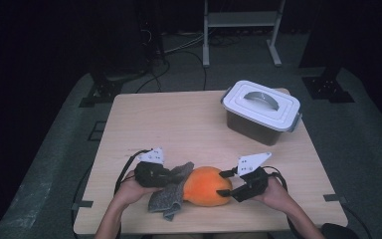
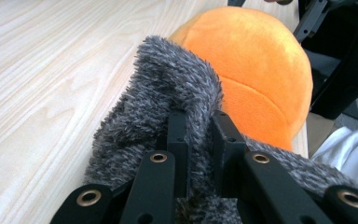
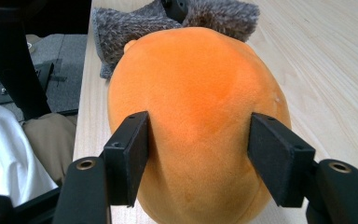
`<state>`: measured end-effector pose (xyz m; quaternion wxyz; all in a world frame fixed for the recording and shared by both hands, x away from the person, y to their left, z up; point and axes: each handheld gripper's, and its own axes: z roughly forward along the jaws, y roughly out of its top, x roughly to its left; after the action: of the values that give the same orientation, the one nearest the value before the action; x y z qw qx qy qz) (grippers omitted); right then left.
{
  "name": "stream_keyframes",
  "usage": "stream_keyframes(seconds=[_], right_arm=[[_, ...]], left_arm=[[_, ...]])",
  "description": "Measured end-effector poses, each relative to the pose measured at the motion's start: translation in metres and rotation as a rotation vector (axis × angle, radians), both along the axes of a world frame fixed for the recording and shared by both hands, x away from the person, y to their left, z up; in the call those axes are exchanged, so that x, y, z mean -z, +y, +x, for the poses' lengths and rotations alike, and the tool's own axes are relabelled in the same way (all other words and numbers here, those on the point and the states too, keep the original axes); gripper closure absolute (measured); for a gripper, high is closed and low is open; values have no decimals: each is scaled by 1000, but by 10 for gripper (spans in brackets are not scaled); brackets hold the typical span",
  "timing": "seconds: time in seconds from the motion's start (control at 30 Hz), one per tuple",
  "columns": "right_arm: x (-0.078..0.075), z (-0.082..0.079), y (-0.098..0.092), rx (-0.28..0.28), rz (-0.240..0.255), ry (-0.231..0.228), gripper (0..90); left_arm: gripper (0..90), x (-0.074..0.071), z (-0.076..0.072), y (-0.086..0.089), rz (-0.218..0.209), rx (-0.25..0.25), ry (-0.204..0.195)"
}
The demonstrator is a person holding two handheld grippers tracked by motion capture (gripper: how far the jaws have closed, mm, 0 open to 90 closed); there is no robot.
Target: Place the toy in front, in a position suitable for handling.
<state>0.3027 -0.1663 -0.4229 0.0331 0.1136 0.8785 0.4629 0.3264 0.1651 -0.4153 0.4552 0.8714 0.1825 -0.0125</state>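
An orange plush (image 1: pixel 206 185) lies near the table's front edge, with a grey fuzzy cloth (image 1: pixel 166 199) against its left side. My left gripper (image 1: pixel 171 174) is shut on a fold of the cloth (image 2: pixel 168 84); in the left gripper view its jaws (image 2: pixel 198 126) pinch the fuzz just in front of the plush (image 2: pixel 256 56). My right gripper (image 1: pixel 221 183) comes in from the right. Its jaws (image 3: pixel 198 140) straddle the plush (image 3: pixel 196 79), and both pads (image 3: pixel 128 154) press into its sides. The cloth (image 3: pixel 126 28) shows behind the plush.
A white lidded box (image 1: pixel 261 109) with a grey handle stands at the back right of the wooden table (image 1: pixel 179 119). A metal stand (image 1: pixel 241 25) is on the floor beyond the table. The person's lap is close to the front edge.
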Motion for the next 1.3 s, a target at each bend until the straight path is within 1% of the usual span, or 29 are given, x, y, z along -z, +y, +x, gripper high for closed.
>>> stream_keyframes(seconds=[0.07, 0.13, 0.17, 0.2, 0.23, 0.27, 0.3, 0.37, 0.47, 0.53, 0.57, 0.63, 0.67, 0.7, 0.73, 0.77, 0.83, 0.9, 0.93, 0.97, 1.0, 1.03, 1.07, 1.1, 1.13, 1.17, 1.23, 1.27, 1.3], right_arm=[[0, 0, 0, 2, 1, 3, 374], [0, -1, 2, 3, 0, -5, 374], [0, -2, 2, 0, -3, -9, 373], [-1, -3, 3, 0, -7, -14, 374], [-1, -3, 4, -2, -12, -20, 376], [-1, -3, 4, -5, -18, -25, 382], [0, -3, 2, -4, -27, -23, 388], [0, -2, 0, -4, -24, -17, 399], [2, 0, -3, -3, -16, -1, 421], [2, 0, -4, -12, -17, -4, 428], [2, 0, -4, -14, -17, -1, 427], [2, -1, -4, -22, -13, 3, 418], [1, -1, -5, -28, -10, 4, 397], [0, 0, -6, -27, 4, 12, 371], [-2, 1, -7, -14, 11, 23, 335], [-4, 2, -9, 4, 3, 25, 299], [-3, 4, -12, 27, -15, 36, 279], [3, 5, -10, 24, -29, 72, 261], [6, 5, -8, 20, -35, 86, 259], [8, 5, -7, 22, -34, 88, 275], [9, 5, -5, 29, -26, 88, 349], [9, 4, -4, 30, -27, 76, 411], [6, 2, -3, 40, -26, 35, 470], [4, 1, -2, 51, -23, 8, 499], [1, 0, -1, 69, -14, -41, 518], [-1, -2, 1, 79, -7, -67, 525], [-5, -4, 6, 78, -9, -140, 525], [-5, -5, 9, 80, -15, -159, 524], [-4, -5, 12, 75, -18, -162, 522]], left_arm=[[800, -4, -1, -1, -64, 21, 9], [800, -8, -4, -7, -92, 52, 5], [799, -10, -7, -12, -116, 83, 5], [799, -11, -9, -15, -121, 101, -2], [799, -13, -12, -20, -112, 115, -13], [799, -13, -14, -25, -111, 128, -24], [798, -13, -15, -26, -116, 134, -23], [799, -12, -15, -27, -124, 139, -10], [800, -9, -13, -24, -78, 114, -11], [799, -7, -11, -20, -45, 89, -22], [800, -4, -9, -16, -25, 70, -20], [799, -2, -7, -12, -17, 57, -10], [799, -1, -7, -11, -12, 53, -8], [799, -1, -8, -11, -11, 50, -10], [799, -2, -8, -11, -9, 48, -12], [799, -2, -8, -11, -7, 50, -13], [799, -2, -8, -12, -12, 55, -8], [799, -3, -9, -14, -27, 68, -2], [799, -3, -9, -14, -31, 71, -1], [799, -3, -9, -15, -38, 68, 3], [800, -4, -8, -15, -44, 66, 8], [800, -4, -8, -15, -56, 62, 8], [801, -5, -8, -14, -64, 61, 8], [802, -7, -7, -13, -79, 60, 4], [802, -9, -7, -13, -95, 59, 2], [802, -12, -8, -13, -109, 63, 0], [801, -17, -11, -15, -122, 76, -21], [802, -18, -12, -16, -131, 89, -24], [801, -19, -13, -18, -136, 98, -24]])
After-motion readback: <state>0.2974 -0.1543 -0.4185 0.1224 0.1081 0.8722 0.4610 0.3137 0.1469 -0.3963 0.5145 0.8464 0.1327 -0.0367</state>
